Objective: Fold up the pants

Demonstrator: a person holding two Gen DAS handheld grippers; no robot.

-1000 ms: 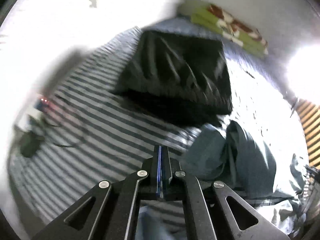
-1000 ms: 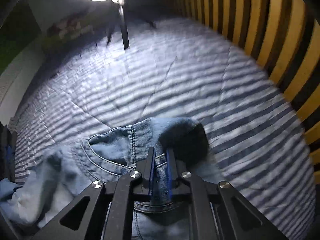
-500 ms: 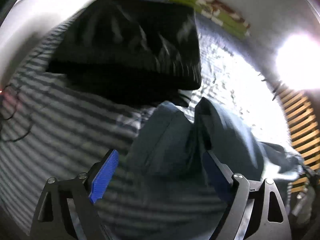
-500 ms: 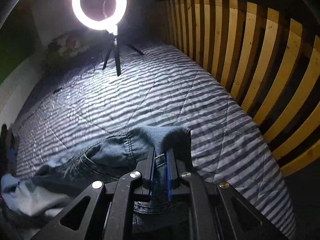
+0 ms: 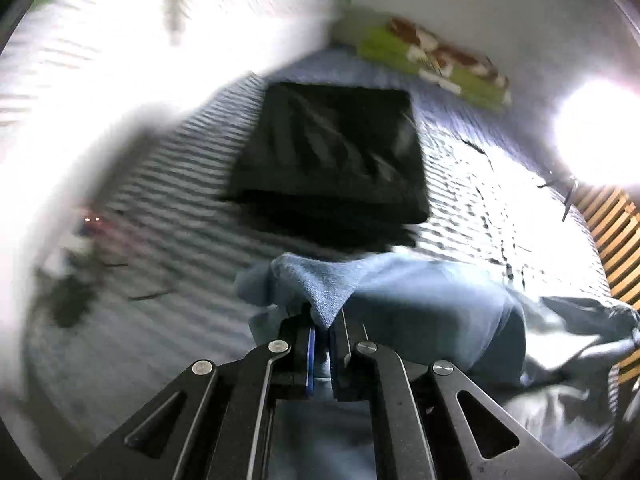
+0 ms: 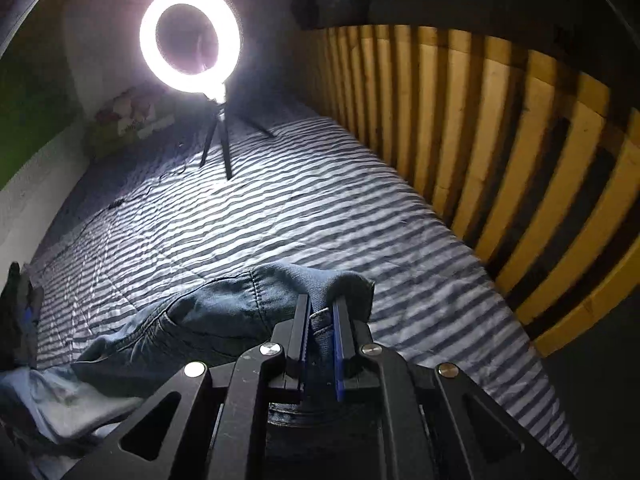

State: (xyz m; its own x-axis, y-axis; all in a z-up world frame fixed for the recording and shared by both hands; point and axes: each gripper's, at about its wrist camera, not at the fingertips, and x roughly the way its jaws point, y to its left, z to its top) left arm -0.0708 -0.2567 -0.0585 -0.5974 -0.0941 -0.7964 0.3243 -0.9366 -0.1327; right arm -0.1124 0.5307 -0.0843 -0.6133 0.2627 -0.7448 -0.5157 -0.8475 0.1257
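The pants [image 6: 224, 312], blue denim, are lying bunched across the striped bedspread [image 6: 280, 216] that is covering the bed, and I am holding them up at two places. A folded black cloth [image 5: 340, 152] is sitting on the bedspread just beyond the pants in my left view, well clear of my jaws. A wooden slatted frame [image 6: 500, 128] is running along the bed's right side, and a lit ring lamp [image 6: 190, 40] on a small tripod is standing at the far end. My right gripper [image 6: 322, 320] is pinching a fold of denim by the stitched pocket, jaws pressed against the cloth. My left gripper [image 5: 326, 340] is pinching a paler fold of the pants that is draping over its tips.
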